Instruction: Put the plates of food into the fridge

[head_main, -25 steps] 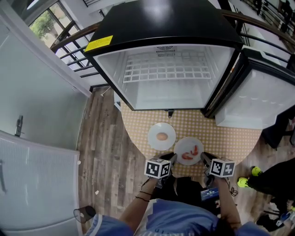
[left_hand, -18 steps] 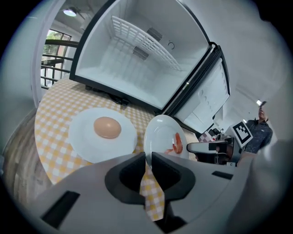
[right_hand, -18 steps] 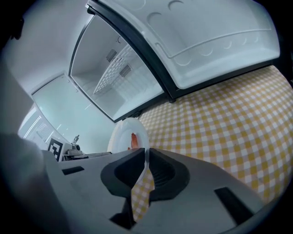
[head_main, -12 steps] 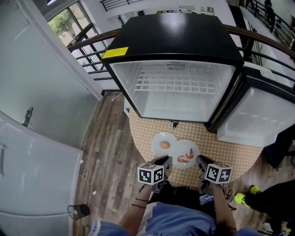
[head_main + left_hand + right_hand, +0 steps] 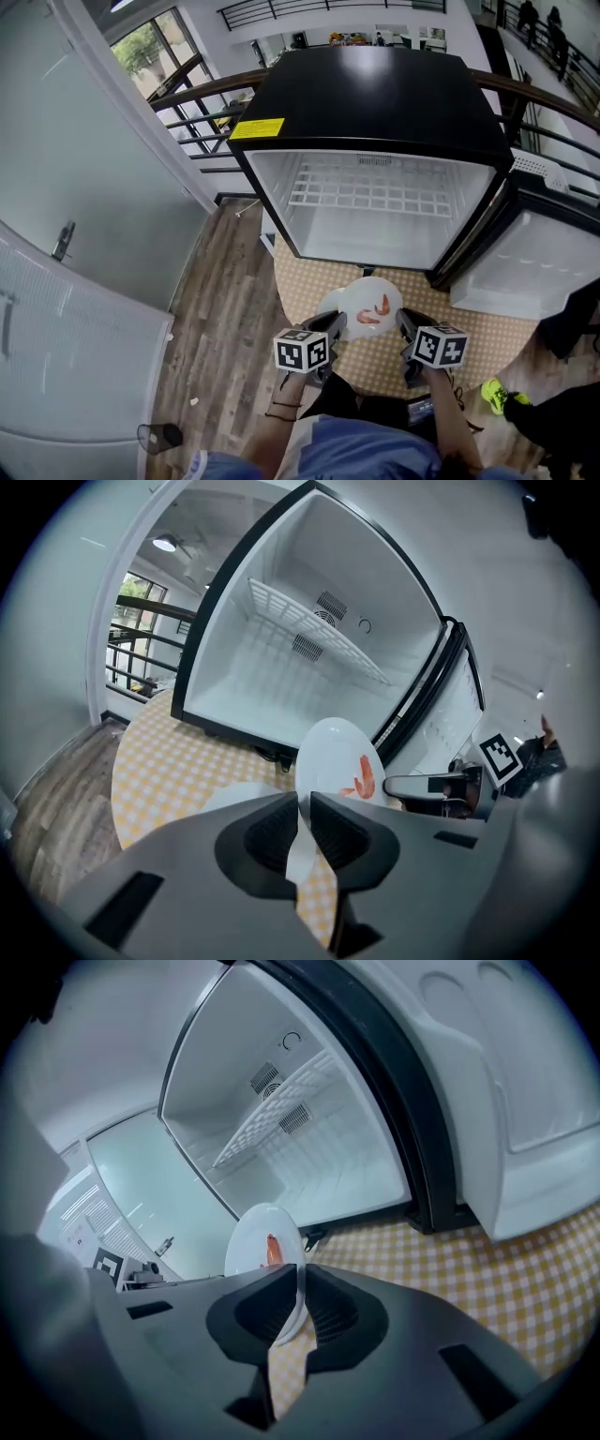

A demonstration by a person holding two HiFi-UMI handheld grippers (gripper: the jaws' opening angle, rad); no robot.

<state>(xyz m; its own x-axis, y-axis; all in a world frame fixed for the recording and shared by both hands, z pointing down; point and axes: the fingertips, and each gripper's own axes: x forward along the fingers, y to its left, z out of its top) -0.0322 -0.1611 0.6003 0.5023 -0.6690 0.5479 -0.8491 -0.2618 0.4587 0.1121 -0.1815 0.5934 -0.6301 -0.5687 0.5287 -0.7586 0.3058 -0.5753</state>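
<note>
White shrimp plate (image 5: 362, 298), one rim pinched by left gripper (image 5: 333, 324); opposite rim by right gripper (image 5: 403, 320)

A round table (image 5: 375, 358) draped in yellow checked cloth is set on a wood-plank floor (image 5: 216, 309). Left of the table a small dark cup (image 5: 159, 436) is seen on the planks. Right of the table a bright green shoe (image 5: 495, 394) is visible.
</note>
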